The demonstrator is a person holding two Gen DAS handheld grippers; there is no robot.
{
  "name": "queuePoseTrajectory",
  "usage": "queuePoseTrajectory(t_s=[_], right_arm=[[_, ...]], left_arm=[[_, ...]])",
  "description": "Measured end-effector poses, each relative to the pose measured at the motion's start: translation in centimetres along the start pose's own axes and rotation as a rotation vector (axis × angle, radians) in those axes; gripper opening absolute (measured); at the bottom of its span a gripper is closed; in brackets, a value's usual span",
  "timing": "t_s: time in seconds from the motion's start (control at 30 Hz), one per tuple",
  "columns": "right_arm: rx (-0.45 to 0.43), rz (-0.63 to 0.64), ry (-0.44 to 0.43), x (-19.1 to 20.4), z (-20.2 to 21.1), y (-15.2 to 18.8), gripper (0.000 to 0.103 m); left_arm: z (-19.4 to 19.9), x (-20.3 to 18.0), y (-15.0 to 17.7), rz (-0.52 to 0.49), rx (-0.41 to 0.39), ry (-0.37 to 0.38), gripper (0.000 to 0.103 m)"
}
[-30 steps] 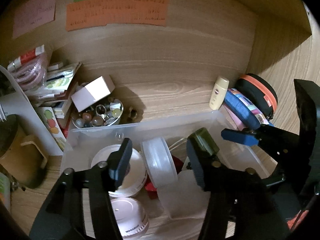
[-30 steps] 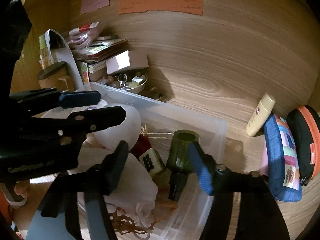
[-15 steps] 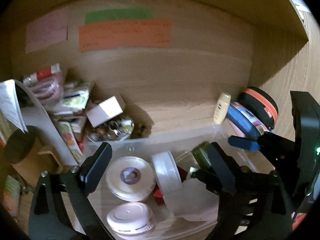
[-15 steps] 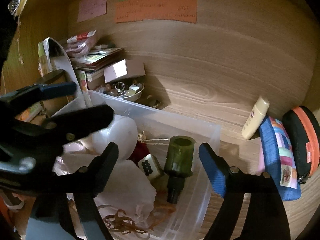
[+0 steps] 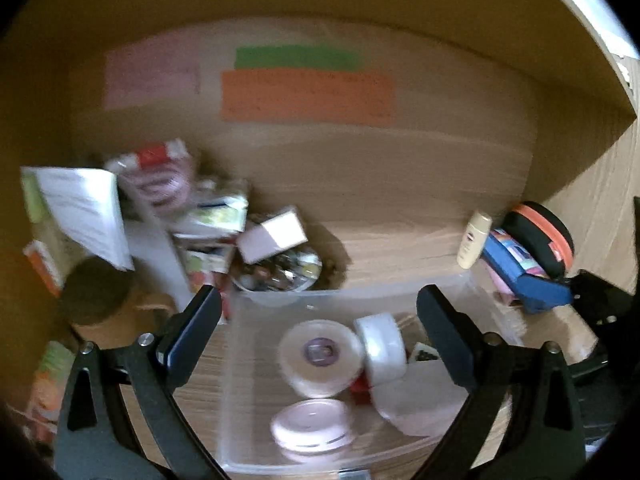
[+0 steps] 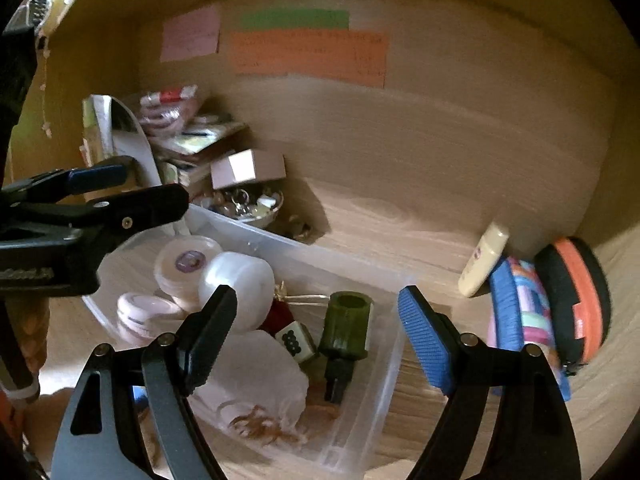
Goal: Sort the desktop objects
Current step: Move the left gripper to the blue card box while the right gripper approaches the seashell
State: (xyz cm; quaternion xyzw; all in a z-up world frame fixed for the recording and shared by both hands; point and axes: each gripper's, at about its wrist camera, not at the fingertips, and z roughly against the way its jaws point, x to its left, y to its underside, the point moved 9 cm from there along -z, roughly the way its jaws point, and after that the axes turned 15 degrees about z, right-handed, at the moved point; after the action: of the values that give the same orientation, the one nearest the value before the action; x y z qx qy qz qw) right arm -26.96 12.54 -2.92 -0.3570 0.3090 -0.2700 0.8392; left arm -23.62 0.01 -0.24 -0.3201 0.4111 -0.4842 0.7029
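Looks like the sorting is partway there: the clear bin (image 6: pixel 280 240) already holds round white jars (image 5: pixel 318 356), a cloth pouch (image 6: pixel 256 372), a tile (image 6: pixel 294 340) and a green bottle (image 6: pixel 346 328). The left gripper (image 5: pixel 318 328) and right gripper (image 6: pixel 316 332) both hang over it with fingers spread wide, holding nothing. Left to sort, I'd guess: the paper pile (image 6: pixel 188 136), pink box (image 6: pixel 248 168) and trinket bowl (image 6: pixel 248 206) crowd the bin's left corner, while the cream tube (image 6: pixel 482 260) and pouches (image 6: pixel 520 308) sit off right.

Left tongs (image 5: pixel 318 322): black angular arms showing silver screws at the joints, dark navy pads lining the fingers.
Right tongs (image 6: pixel 318 336): black arms wearing silver screws, one ribbed bright-blue pad (image 6: pixel 424 340), the other looking black.
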Motion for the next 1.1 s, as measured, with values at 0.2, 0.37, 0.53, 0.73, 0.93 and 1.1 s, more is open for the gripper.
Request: queuePoseTrajectory(t_s=[0.2,0.37,0.53,0.73,0.93,1.1], right_arm=[[-0.016,-0.010,0.018,0.9,2.4,-0.1,0.087],[-0.016,-0.025,0.020,2.2,4.1,0.7,0.087],[-0.029,-0.031,0.035,3.7,5.5,1.6,0.087],[0.013,-0.021,-0.018,6.9,5.0,3.5,0.087],[0.079,-0.038,-0.098,10.4,3.7,6.3,0.087],[0.134,-0.035,-0.134,12.5,2.5,8.5,0.085]], left_arm=[[3.2,1.9,0.2,-0.029,-0.035,-0.034,0.102],[5.5,3.2,1.2,-0.062,-0.042,-0.056,0.103],[6.7,4.1,3.0,-0.064,-0.017,-0.049,0.103],[7.2,5.3,6.4,-0.041,0.049,-0.025,0.103],[6.6,6.2,9.4,0.008,0.106,0.002,0.103],[5.6,7.0,11.5,0.026,0.166,-0.003,0.103]])
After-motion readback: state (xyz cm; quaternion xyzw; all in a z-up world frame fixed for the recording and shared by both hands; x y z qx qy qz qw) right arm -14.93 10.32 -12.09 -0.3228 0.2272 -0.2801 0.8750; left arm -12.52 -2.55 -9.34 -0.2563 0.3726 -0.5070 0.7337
